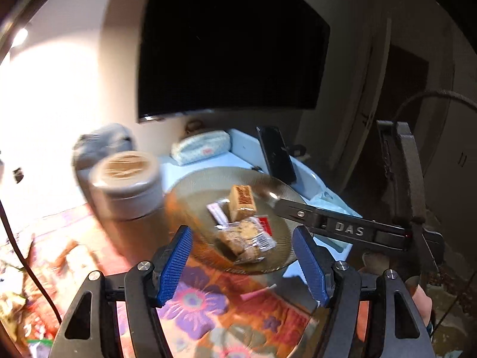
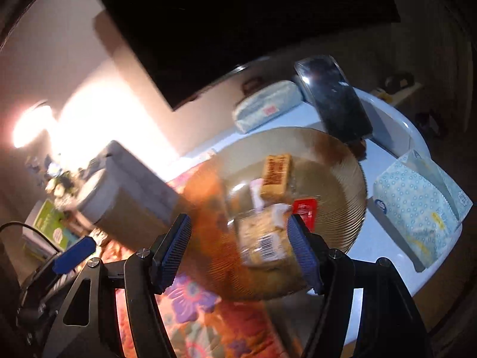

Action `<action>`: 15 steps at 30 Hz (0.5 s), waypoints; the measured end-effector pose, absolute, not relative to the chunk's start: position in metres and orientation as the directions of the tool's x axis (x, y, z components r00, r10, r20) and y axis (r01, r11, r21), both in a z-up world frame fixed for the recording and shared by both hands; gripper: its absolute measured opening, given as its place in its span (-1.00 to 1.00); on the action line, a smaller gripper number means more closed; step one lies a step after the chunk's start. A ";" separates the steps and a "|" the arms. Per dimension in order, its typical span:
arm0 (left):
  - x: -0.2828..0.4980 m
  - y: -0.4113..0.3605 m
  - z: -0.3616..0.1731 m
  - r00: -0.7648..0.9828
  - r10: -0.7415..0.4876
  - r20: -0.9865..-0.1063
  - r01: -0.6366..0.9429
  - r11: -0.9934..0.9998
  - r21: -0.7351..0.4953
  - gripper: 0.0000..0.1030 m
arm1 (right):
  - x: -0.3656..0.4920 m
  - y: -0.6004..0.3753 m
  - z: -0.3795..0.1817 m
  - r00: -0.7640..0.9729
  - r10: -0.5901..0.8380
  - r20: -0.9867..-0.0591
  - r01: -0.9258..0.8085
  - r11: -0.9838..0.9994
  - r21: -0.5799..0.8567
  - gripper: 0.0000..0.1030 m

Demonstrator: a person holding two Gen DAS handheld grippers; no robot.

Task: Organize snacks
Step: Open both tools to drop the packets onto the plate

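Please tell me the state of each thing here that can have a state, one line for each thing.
Left hand-held gripper: open, empty.
Right hand-held gripper: open, empty.
Glass plate: holds wrapped snacks.
Round tin: closed.
Television: off.
Phone: screen dark.
Tissue pack: open on top.

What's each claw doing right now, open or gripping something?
Left claw: open, holding nothing, above the near rim of the glass plate.
Right claw: open, nothing gripped; the clear snack packet on the plate shows between its fingers.
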State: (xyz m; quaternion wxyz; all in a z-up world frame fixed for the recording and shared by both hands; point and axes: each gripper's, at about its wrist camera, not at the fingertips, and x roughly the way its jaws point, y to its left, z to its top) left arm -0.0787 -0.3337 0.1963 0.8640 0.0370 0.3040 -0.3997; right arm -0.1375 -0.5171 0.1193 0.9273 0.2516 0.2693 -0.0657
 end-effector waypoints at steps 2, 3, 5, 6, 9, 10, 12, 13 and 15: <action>-0.083 -0.305 0.202 0.522 -0.663 -0.537 0.688 0.699 -0.195 0.31 | -0.147 -0.500 0.128 0.866 0.008 -0.501 0.228 0.884 0.409 0.29; -0.084 -0.289 0.205 0.537 -0.657 -0.529 0.671 0.713 -0.204 0.31 | -0.151 -0.490 0.132 0.874 0.017 -0.485 0.205 0.893 0.401 0.29; -0.083 -0.254 0.208 0.574 -0.635 -0.518 0.624 0.748 -0.226 0.31 | -0.156 -0.473 0.138 0.888 0.055 -0.456 0.149 0.905 0.399 0.29; -0.083 -0.232 0.209 0.598 -0.614 -0.515 0.590 0.772 -0.236 0.31 | -0.158 -0.463 0.141 0.895 0.081 -0.438 0.113 0.910 0.399 0.29; -0.081 -0.172 0.207 0.671 -0.536 -0.512 0.478 0.841 -0.254 0.31 | -0.158 -0.431 0.147 0.899 0.144 -0.414 0.027 0.924 0.381 0.29; -0.081 -0.154 0.205 0.691 -0.507 -0.515 0.440 0.861 -0.257 0.31 | -0.154 -0.419 0.148 0.895 0.170 -0.411 -0.005 0.928 0.372 0.29; -0.081 -0.113 0.201 0.732 -0.438 -0.522 0.348 0.899 -0.266 0.31 | -0.147 -0.394 0.148 0.883 0.219 -0.415 -0.068 0.935 0.349 0.29; -0.081 -0.091 0.198 0.750 -0.409 -0.521 0.306 0.912 -0.275 0.31 | -0.144 -0.381 0.148 0.874 0.240 -0.423 -0.096 0.938 0.334 0.29; -0.082 -0.058 0.189 0.770 -0.363 -0.525 0.241 0.927 -0.287 0.31 | -0.130 -0.353 0.143 0.851 0.273 -0.449 -0.142 0.942 0.303 0.29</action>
